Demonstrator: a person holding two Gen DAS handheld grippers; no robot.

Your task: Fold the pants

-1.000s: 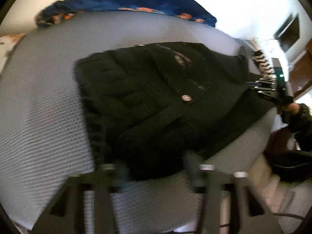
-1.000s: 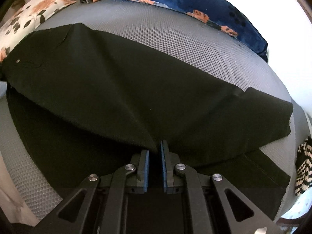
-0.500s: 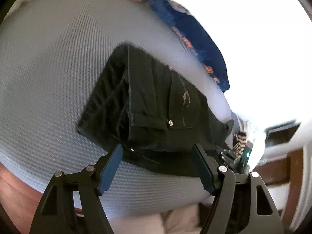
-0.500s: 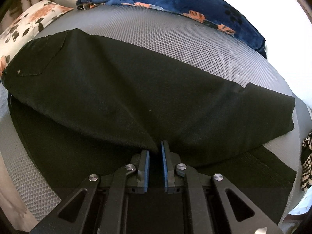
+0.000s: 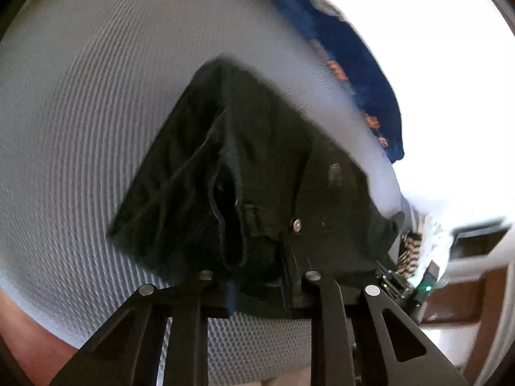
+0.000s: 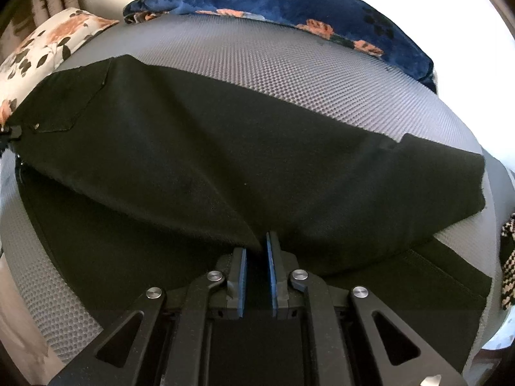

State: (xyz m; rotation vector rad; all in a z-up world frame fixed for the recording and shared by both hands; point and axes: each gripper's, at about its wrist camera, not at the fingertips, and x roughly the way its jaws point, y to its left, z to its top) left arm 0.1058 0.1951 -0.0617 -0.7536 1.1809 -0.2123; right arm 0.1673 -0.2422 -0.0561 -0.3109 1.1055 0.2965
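Grey honeycomb-mesh bed cover point(image 6: 289, 64) fills both of my views, with a navy floral cushion point(image 6: 289, 3) at twelve o'clock and a pale flowered pillow point(image 6: 48, 41) at ten o'clock in the right wrist view. Across it lie the black pants point(image 6: 225, 160), one leg doubled over the other, waistband and back pocket out toward nine o'clock. They look like a soft, fairly heavy denim-type cloth (limp, not slippery), so I judge they will sag between my two holds and need lifting together. My right gripper point(image 6: 256, 251) is nearly pressed together, pinching the folded edge of the upper leg at six o'clock. My left gripper point(image 5: 257, 286) is closing on the waistband end, cloth between its pads, just below the silver rivet point(image 5: 296, 224). Thick seams at waist and hem seem the surest places to hold. A small patch sits on the pants at two o'clock from the rivet; I cannot read any writing on it, blurred as it is.
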